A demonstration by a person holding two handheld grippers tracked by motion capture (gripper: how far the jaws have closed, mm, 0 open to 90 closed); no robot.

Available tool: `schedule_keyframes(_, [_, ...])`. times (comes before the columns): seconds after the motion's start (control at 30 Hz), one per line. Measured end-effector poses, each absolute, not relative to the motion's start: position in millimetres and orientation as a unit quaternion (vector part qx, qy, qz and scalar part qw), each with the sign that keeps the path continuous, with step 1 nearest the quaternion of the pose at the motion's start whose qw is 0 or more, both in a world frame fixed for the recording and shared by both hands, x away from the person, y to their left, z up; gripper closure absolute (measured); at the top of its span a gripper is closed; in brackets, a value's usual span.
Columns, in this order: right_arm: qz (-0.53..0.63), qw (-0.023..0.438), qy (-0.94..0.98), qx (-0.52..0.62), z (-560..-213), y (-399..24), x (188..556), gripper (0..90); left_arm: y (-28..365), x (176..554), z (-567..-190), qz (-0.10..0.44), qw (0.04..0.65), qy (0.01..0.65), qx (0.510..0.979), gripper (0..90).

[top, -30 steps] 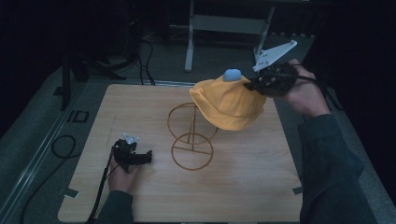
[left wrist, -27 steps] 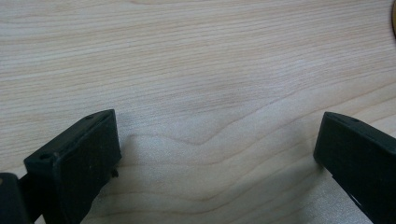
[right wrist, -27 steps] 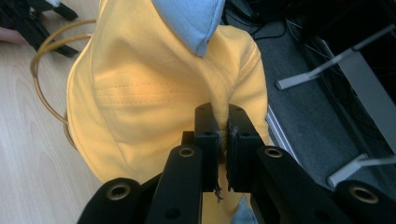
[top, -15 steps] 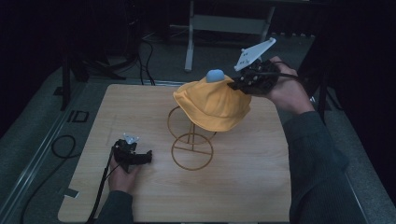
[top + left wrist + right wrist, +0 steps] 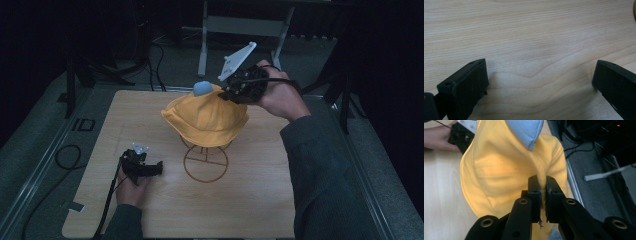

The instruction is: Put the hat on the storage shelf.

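Note:
A yellow cloth hat [image 5: 207, 117] with a pale blue knob [image 5: 202, 88] on top hangs over a gold wire stand [image 5: 205, 162] at the middle of the wooden table [image 5: 280, 195]. My right gripper [image 5: 231, 91] is shut on a fold of the hat near its crown, with the yellow cloth [image 5: 506, 167] pinched between the black jaws [image 5: 543, 192]. My left gripper [image 5: 150, 169] rests low on the table at the front left, apart from the stand. Its jaws stand open [image 5: 540, 80] over bare wood, with nothing between them.
The stand's round wire base [image 5: 205, 170] lies on the table under the hat. A metal frame leg [image 5: 202, 45] rises beyond the table's far edge. Cables [image 5: 70, 160] lie on the grey floor to the left.
My right gripper has carried the hat to the left, from beside the stand to above it. The left gripper has stayed where it was.

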State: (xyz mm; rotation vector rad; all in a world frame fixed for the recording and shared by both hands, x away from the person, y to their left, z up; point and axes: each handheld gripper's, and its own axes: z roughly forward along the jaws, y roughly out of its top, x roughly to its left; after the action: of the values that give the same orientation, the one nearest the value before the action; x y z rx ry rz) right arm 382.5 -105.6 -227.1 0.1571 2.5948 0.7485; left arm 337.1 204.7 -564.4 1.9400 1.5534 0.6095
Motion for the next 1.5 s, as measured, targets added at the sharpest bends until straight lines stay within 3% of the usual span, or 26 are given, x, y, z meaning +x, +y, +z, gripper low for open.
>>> schedule_keyframes(0.43, [0.203,0.185,0.961,0.014,-259.2,-59.6,378.6,80.4,204.7,337.1,-564.4,0.228,0.287,0.581,0.726,0.4])
schedule_keyframes(0.97, [0.151,0.190,0.970,0.017,-274.9,-54.7,380.5,78.1,204.8,336.8,-564.3,0.228,0.287,0.581,0.727,0.4])
schedule_keyframes(1.17, [0.157,0.166,0.972,0.051,-272.7,-58.1,385.6,46.3,204.9,336.9,-564.3,0.228,0.287,0.580,0.728,0.4])
schedule_keyframes(1.27, [0.171,0.185,0.965,0.068,-268.3,-62.6,386.2,27.7,204.6,336.9,-564.5,0.228,0.288,0.581,0.726,0.4])
schedule_keyframes(1.5, [0.206,0.187,0.955,0.102,-263.0,-84.0,390.0,14.9,204.8,336.8,-564.3,0.228,0.287,0.581,0.727,0.4])
